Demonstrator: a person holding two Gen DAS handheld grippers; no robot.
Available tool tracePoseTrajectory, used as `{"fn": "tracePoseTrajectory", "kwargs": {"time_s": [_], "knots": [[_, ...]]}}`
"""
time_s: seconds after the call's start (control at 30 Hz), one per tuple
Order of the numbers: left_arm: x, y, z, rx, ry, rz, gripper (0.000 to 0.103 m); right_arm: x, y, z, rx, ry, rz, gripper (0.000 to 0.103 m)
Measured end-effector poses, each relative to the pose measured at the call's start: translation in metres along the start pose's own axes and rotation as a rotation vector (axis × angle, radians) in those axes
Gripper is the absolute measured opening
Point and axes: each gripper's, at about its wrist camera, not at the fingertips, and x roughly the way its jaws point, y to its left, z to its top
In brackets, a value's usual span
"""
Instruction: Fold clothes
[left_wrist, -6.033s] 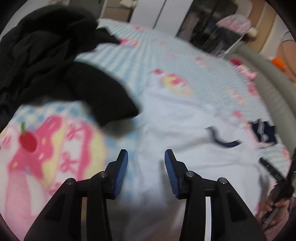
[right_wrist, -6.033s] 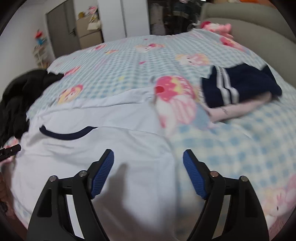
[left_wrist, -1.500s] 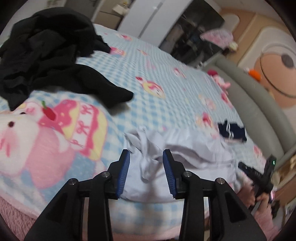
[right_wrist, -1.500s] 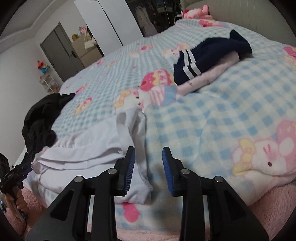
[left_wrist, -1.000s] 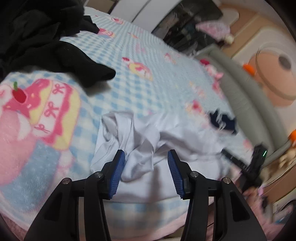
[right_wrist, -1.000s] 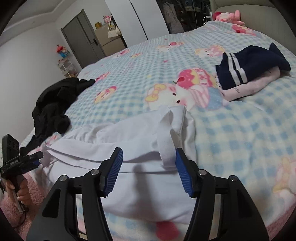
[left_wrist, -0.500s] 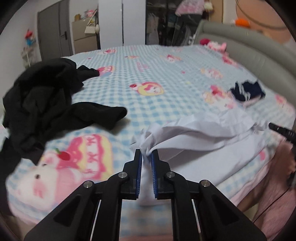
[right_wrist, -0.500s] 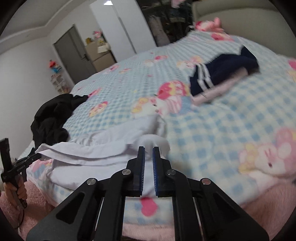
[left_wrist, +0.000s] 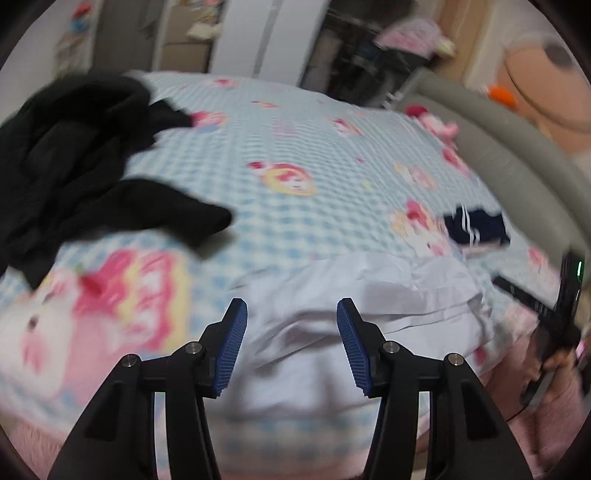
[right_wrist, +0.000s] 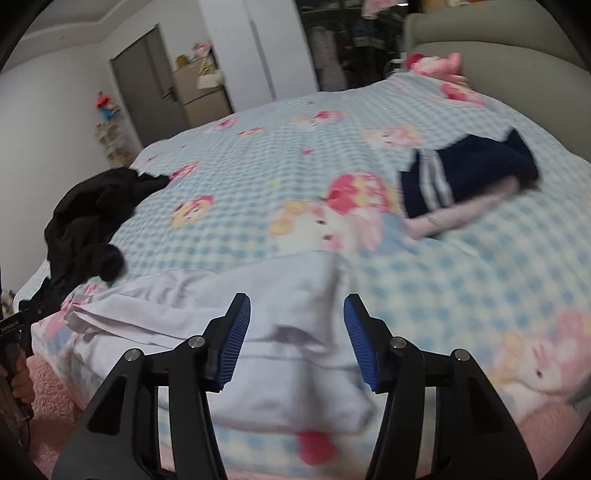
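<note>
A white garment (left_wrist: 354, 295) (right_wrist: 207, 306) lies folded over in layers at the near edge of the bed. My left gripper (left_wrist: 291, 347) hangs above its left part with jaws opening, blue pads clear of the cloth and nothing between them. Over the garment's right end, my right gripper (right_wrist: 297, 339) has its jaws opening too, and nothing sits between its pads. In the left wrist view the right gripper's black frame (left_wrist: 554, 314) shows at the far right.
A heap of black clothes (left_wrist: 74, 155) (right_wrist: 92, 218) lies on the bed's left side. A folded navy and pink stack (right_wrist: 465, 184) (left_wrist: 476, 229) rests at the right. The blue checked blanket (right_wrist: 258, 155) covers the bed, and a grey headboard (left_wrist: 517, 155) curves along the right.
Half a second ago both grippers were shut on bunched ends of the white garment; now both have let go, opened and risen, and the cloth lies flatter on the bed.
</note>
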Motion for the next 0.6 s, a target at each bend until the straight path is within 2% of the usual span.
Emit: {"fn": "tracePoseTrajectory", "kwargs": {"time_s": [0.07, 0.17, 0.2, 0.27, 0.3, 0.33, 0.43, 0.5, 0.53, 0.6], "knots": [[0.017, -0.026, 0.002, 0.086, 0.014, 0.039, 0.045, 0.018, 0.016, 0.006, -0.032, 0.025, 0.034, 0.054], [0.048, -0.042, -0.003, 0.114, 0.129, 0.104, 0.044, 0.042, 0.027, -0.004, -0.062, 0.094, 0.012, 0.054], [0.053, -0.043, -0.005, 0.11, 0.16, 0.112, 0.044, 0.046, 0.025, -0.01, -0.069, 0.114, -0.005, 0.054], [0.049, -0.033, -0.015, 0.061, 0.195, 0.082, 0.044, 0.053, 0.022, -0.024, -0.079, 0.155, -0.035, 0.054], [0.043, -0.025, -0.018, 0.016, 0.196, 0.044, 0.044, 0.049, 0.013, -0.032, -0.064, 0.164, -0.028, 0.054], [0.031, -0.011, -0.022, -0.081, 0.166, -0.03, 0.044, 0.038, 0.003, -0.038, -0.03, 0.156, -0.01, 0.054], [-0.002, 0.045, -0.04, -0.454, 0.069, -0.239, 0.044, 0.005, -0.028, -0.051, 0.104, 0.114, 0.053, 0.056], [-0.009, 0.072, -0.052, -0.589, 0.042, -0.28, 0.044, -0.008, -0.048, -0.053, 0.216, 0.081, 0.091, 0.067], [-0.01, 0.081, -0.056, -0.623, 0.04, -0.278, 0.044, -0.01, -0.057, -0.054, 0.261, 0.075, 0.103, 0.068], [-0.007, 0.088, -0.062, -0.636, 0.056, -0.229, 0.044, -0.014, -0.074, -0.055, 0.349, 0.062, 0.128, 0.068]]}}
